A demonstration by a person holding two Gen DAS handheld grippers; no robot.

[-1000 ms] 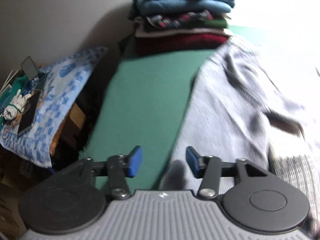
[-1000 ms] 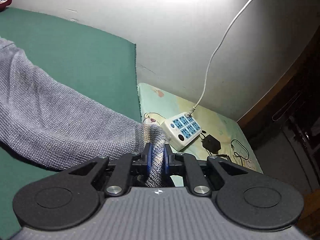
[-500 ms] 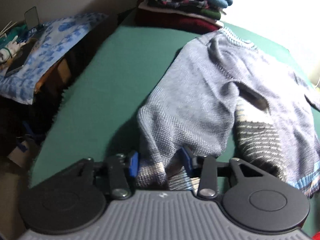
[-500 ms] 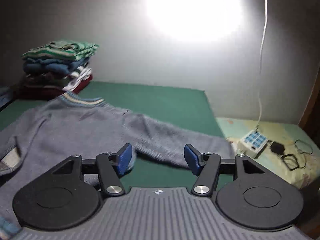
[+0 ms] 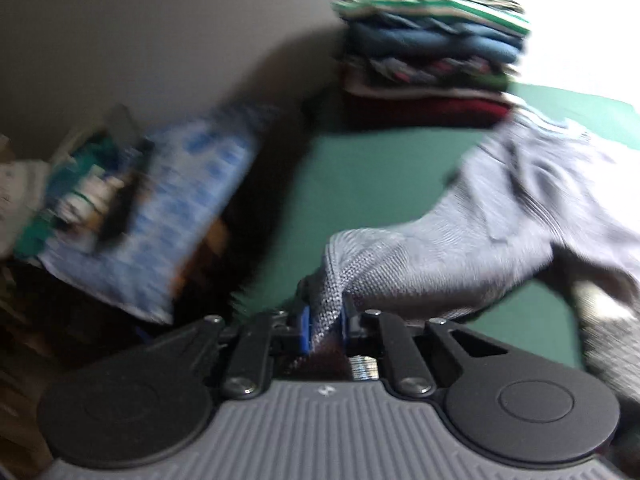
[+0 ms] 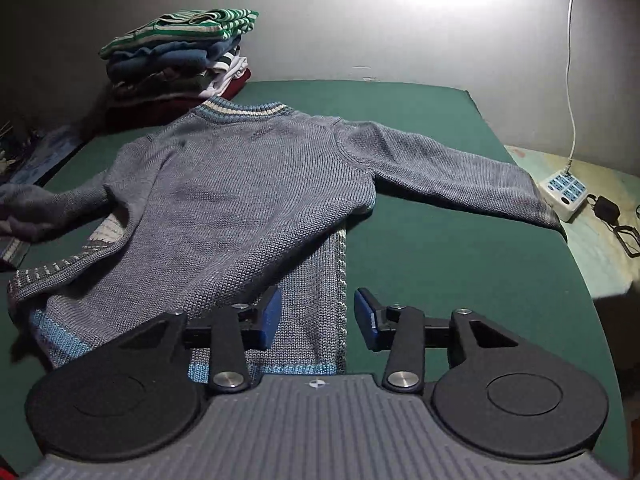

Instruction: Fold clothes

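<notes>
black grippers, blue pads

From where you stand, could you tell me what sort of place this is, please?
Probably a bedroom at home used for laundry: a green cloth-covered bed or mattress against a wall, a stack of folded clothes, and a white power strip on the patterned sheet alongside.

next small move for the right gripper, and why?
Probably lower the right gripper and let its closing jaws pinch the grey sweater hem under them. The left gripper already pinches a sleeve end; the right pads touch nothing yet.
</notes>
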